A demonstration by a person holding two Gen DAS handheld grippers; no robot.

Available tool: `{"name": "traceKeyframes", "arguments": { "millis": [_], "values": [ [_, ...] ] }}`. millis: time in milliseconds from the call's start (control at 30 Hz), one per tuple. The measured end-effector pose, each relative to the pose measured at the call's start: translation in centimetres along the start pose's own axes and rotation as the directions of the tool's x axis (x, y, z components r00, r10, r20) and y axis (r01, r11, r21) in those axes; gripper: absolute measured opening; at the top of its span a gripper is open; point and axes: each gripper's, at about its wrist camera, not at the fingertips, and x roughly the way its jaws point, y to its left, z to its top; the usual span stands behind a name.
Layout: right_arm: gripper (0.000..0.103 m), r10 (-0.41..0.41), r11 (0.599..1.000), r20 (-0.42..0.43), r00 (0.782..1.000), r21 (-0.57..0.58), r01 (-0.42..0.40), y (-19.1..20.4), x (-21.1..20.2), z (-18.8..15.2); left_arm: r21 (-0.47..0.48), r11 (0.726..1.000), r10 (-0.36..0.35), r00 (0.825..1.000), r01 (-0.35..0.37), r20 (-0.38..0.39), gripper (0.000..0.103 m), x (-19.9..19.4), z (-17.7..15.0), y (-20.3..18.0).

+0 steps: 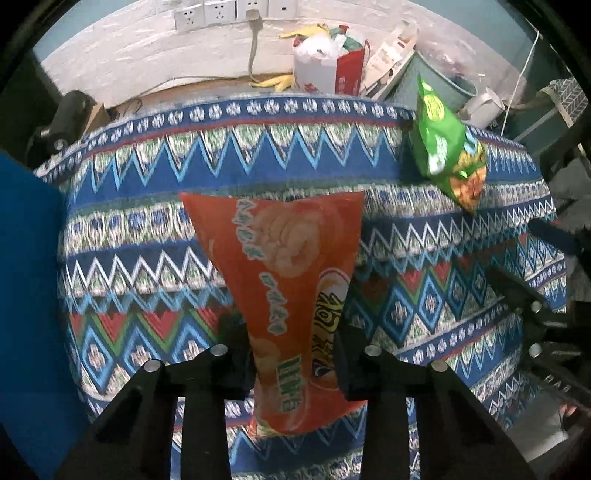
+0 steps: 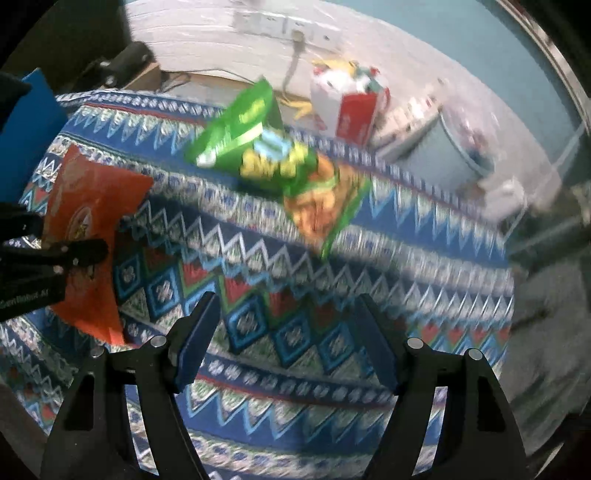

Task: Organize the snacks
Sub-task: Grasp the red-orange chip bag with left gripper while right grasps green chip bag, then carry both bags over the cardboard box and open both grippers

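An orange snack bag [image 1: 288, 266] stands on end on the patterned tablecloth [image 1: 147, 177]. My left gripper [image 1: 293, 354] is shut on the bag's lower part, one finger pressed against each side. A green snack bag [image 1: 447, 147] lies near the table's far right edge. In the right wrist view, my right gripper [image 2: 287, 301] hangs open over bare cloth with nothing between its blue pads [image 2: 195, 343]. The green snack bag [image 2: 273, 158] lies beyond it, blurred. At the left of that view the left gripper [image 2: 85, 254] clamps the orange snack bag [image 2: 92, 199].
A blue panel [image 1: 26, 258] stands at the table's left side. Beyond the far edge, on the floor, are a red-and-white paper bag [image 1: 328, 70] stuffed with rubbish, a grey-green bin [image 1: 432, 85] and a cable running to wall sockets [image 1: 207, 13].
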Motion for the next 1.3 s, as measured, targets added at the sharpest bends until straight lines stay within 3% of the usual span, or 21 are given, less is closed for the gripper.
{"name": "traceKeyframes", "arguments": {
  "millis": [267,567,800,900,967,1100,1300],
  "values": [
    [0.075,-0.044,0.975,0.046,0.998,-0.217,0.053,-0.2,0.3,4.7,0.019,1.0,-0.02,1.0,0.019,0.024,0.033,-0.1,3.7,1.2],
    [0.075,-0.056,0.923,0.051,0.997,-0.377,0.071,2.0,2.9,7.0,0.039,0.999,-0.029,0.998,0.026,0.055,0.032,-1.6,3.2,4.4],
    [0.07,-0.049,0.942,0.015,0.999,-0.332,0.051,1.7,5.0,7.8,0.014,0.999,-0.03,0.998,0.029,0.057,0.032,-1.5,3.0,6.1],
    [0.053,-0.024,0.96,-0.02,1.0,-0.28,0.017,0.9,6.1,7.7,0.005,1.0,-0.031,0.998,0.031,0.053,0.032,-1.5,2.9,6.5],
    [0.037,0.002,0.973,-0.031,1.0,-0.231,-0.009,0.4,6.3,7.5,0.005,0.999,-0.032,0.998,0.032,0.052,0.033,-1.6,2.8,6.6],
    [0.033,0.089,0.992,-0.027,0.996,-0.086,-0.091,-0.9,5.8,7.1,0.012,0.999,-0.036,0.998,0.036,0.053,0.032,-2.1,2.4,6.6],
    [0.031,0.153,0.987,0.001,0.988,0.048,-0.153,-1.3,3.7,6.9,0.046,0.998,-0.035,0.996,0.031,0.076,0.032,-4.2,1.2,6.4]
  ]
}}
